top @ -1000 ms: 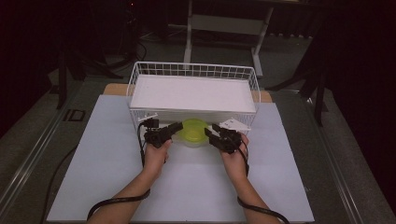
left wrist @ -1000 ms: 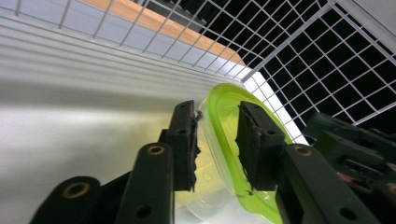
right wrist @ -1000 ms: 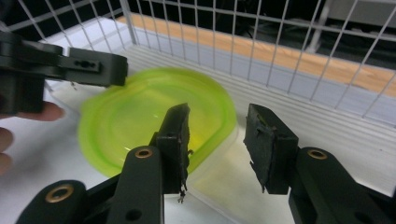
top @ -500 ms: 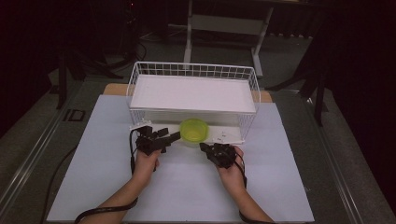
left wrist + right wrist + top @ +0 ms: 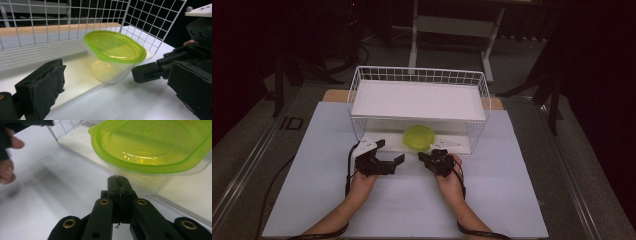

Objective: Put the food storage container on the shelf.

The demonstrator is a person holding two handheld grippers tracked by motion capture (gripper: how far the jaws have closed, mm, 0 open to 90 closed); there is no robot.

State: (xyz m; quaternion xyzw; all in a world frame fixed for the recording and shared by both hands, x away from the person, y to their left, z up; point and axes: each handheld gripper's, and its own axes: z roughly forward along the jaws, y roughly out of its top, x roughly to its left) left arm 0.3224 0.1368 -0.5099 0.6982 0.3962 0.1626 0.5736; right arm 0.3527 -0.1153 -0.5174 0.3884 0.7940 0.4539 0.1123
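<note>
High view is showing the left gripper (image 5: 389,161) at lower centre-left, its jaws standing spread and gripping nothing; they have just been opening. Beside it, toward the right, the right gripper (image 5: 428,158) is resting with its jaws pressed together on nothing. Just above both, the clear plastic tub with a lime-green lid (image 5: 419,137) is sitting on the low white shelf board (image 5: 457,146) under the white wire basket rack (image 5: 419,76), whose upper tray is shading part of the tub.

Left gripper view is cutting off both black pads at the frame edges; the tub (image 5: 113,56) is standing between them but apart, near the board's front edge.

Right gripper view is cropping the tub (image 5: 155,150) at the top and right, just beyond the closed tips (image 5: 119,178). A blurred hand (image 5: 7,157) is entering at the left edge.
</note>
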